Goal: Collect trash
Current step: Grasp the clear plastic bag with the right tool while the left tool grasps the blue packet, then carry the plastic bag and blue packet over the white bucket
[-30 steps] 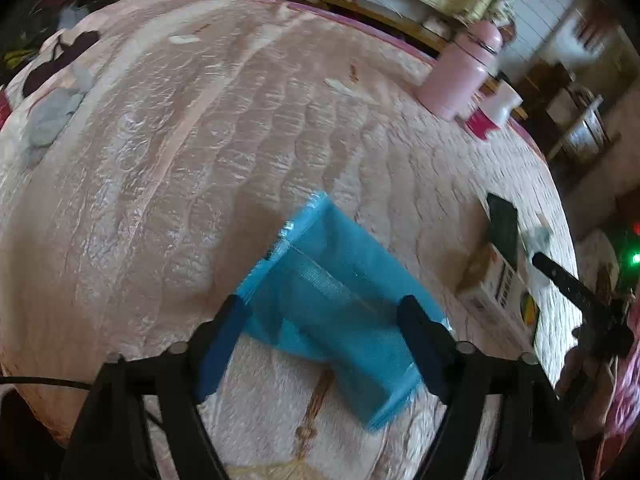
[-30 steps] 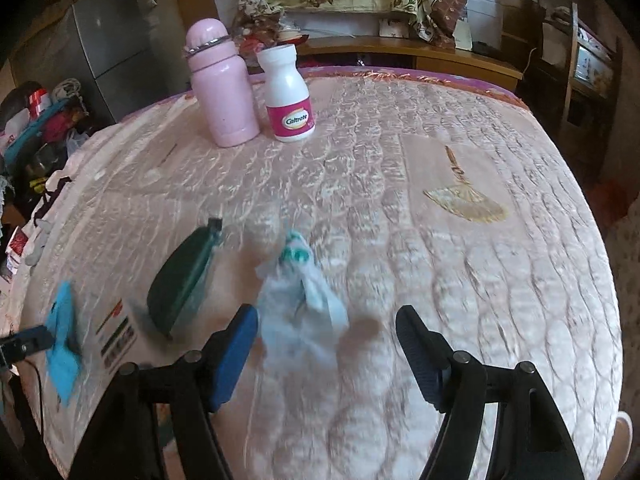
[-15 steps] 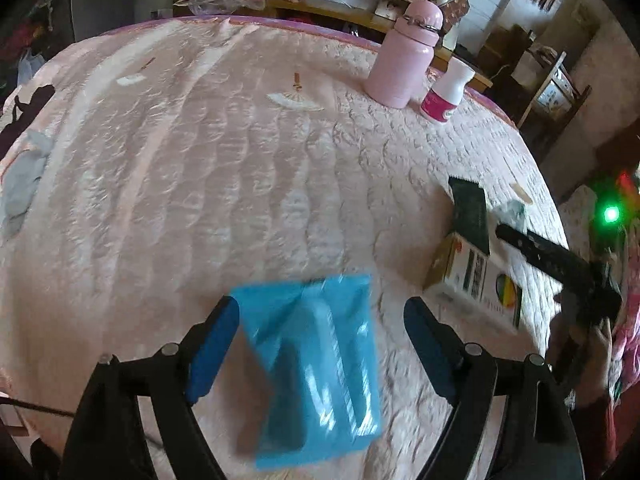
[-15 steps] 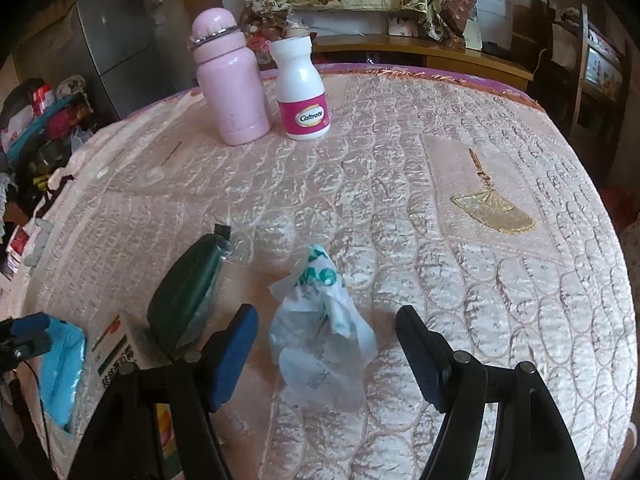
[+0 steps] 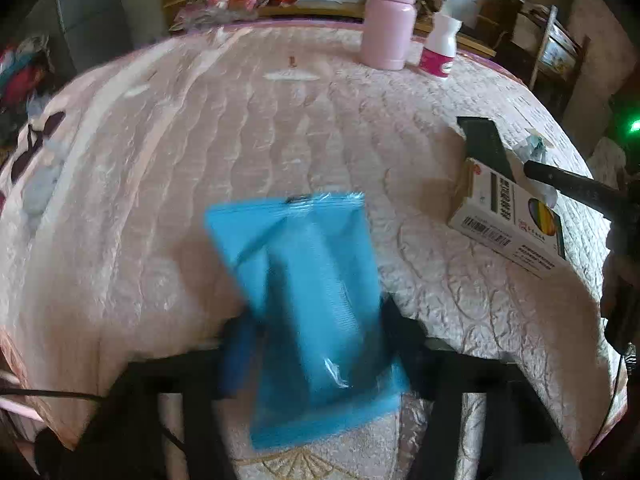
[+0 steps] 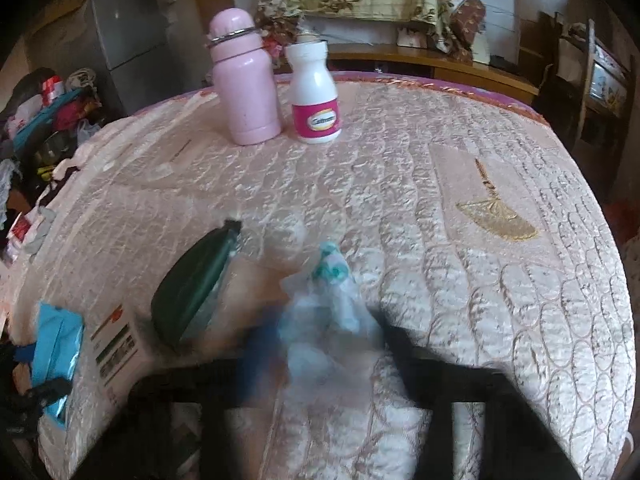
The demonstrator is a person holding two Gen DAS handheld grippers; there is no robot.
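A blue plastic wrapper (image 5: 308, 304) lies on the pink quilted tablecloth (image 5: 240, 140). My left gripper (image 5: 316, 344) has its fingers close on both sides of the wrapper, blurred by motion. The wrapper also shows at the left edge of the right wrist view (image 6: 54, 354). A crumpled white and green plastic bag (image 6: 332, 312) lies between the fingers of my right gripper (image 6: 324, 356), which are also blurred and drawn in around it. A dark green pouch (image 6: 196, 284) rests on a white carton (image 5: 516, 216) between the two grippers.
A pink flask (image 6: 244, 80) and a white pill bottle with a pink label (image 6: 316, 96) stand at the far side of the table. A chair (image 5: 556, 56) and wooden furniture stand beyond the table. Clutter lies on the floor at the left (image 6: 44, 120).
Both grippers have narrowed from wide open onto their items. The left one moved forward over the blue wrapper; the right one moved forward onto the crumpled bag.
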